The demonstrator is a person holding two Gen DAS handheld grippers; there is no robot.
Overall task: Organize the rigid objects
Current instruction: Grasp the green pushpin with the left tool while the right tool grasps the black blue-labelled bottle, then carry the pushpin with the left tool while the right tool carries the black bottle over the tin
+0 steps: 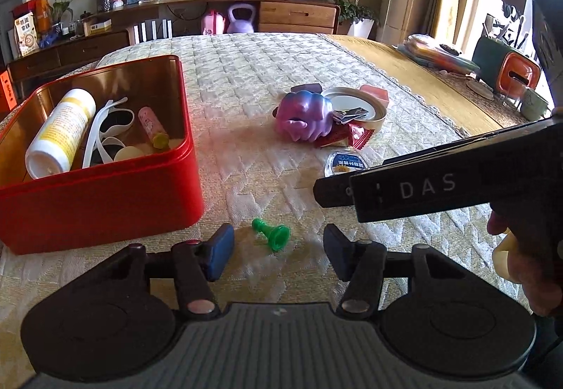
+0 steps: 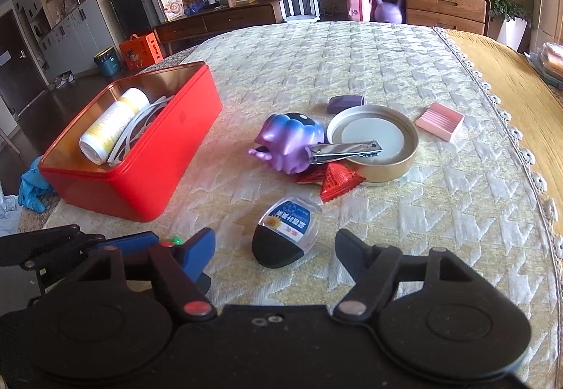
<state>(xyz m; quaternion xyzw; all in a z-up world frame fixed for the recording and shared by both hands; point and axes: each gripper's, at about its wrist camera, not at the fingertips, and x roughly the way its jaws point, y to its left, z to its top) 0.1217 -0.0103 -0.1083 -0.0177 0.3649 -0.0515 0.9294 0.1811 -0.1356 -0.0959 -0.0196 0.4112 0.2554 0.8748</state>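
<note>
A green chess pawn (image 1: 272, 236) lies on its side on the quilted cloth, between the fingers of my left gripper (image 1: 278, 250). The blue pads stand apart from it, so the gripper is open. My right gripper (image 2: 276, 248) is open around a small clear case with a blue label and a black end (image 2: 286, 234), and its pads do not touch the case. The red tin box (image 1: 105, 192) stands to the left and holds a white bottle (image 1: 61, 132), white glasses and a pink tube. In the left wrist view the right gripper reaches in from the right.
A purple toy (image 2: 288, 139), a round tin lid (image 2: 373, 171) with a nail clipper (image 2: 345, 150) across it, red sachets (image 2: 337, 181), a pink block (image 2: 440, 120) and a purple block (image 2: 346, 103) lie mid-table. The cloth's lace edge (image 2: 506, 114) runs along the right.
</note>
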